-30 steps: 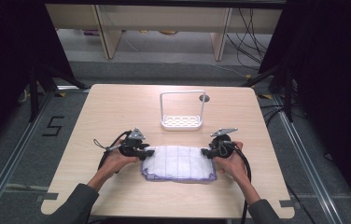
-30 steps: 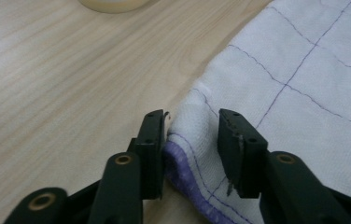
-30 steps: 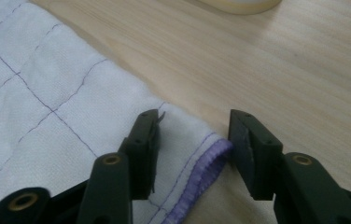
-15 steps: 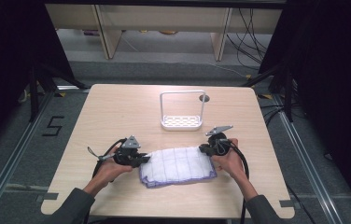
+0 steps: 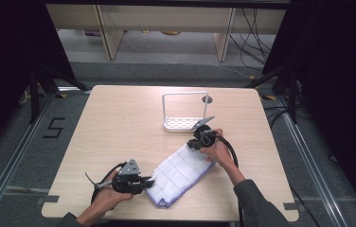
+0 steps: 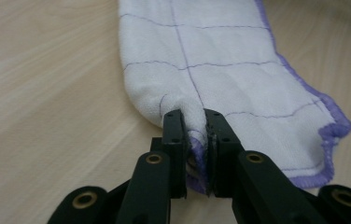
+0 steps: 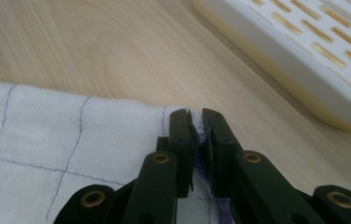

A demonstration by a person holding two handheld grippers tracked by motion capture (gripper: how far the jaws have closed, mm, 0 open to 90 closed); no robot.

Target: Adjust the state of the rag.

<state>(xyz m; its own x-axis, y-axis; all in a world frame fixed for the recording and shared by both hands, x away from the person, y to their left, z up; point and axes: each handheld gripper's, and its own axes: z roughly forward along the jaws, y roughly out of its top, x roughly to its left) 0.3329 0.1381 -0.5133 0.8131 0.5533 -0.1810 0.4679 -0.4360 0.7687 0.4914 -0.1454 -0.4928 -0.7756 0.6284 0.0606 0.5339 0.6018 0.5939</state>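
A white cloth [image 5: 181,171] with purple grid lines and a purple hem lies slantwise on the wooden table [image 5: 119,123], folded into a long strip. My left gripper [image 5: 150,181] holds its near end close to the table's front edge. Its jaws have just been closing and pinch a fold of the cloth [image 6: 220,70], as the left gripper [image 6: 193,116] view shows. My right gripper [image 5: 191,144] holds the far end beside the rack. Its jaws have also just been closing and clamp the hem of the cloth [image 7: 47,140] in the right gripper [image 7: 196,116] view.
A white slotted rack [image 5: 183,124] with a tall wire handle stands at the table's far middle, just behind my right hand; its base [image 7: 304,60] lies close ahead of the right jaws. A small dark hole [image 5: 207,100] marks the tabletop behind it.
Both grippers closed on the cloth's ends. My left hand drew back toward the near edge and my right hand moved away toward the rack, turning the cloth from crosswise to slantwise.
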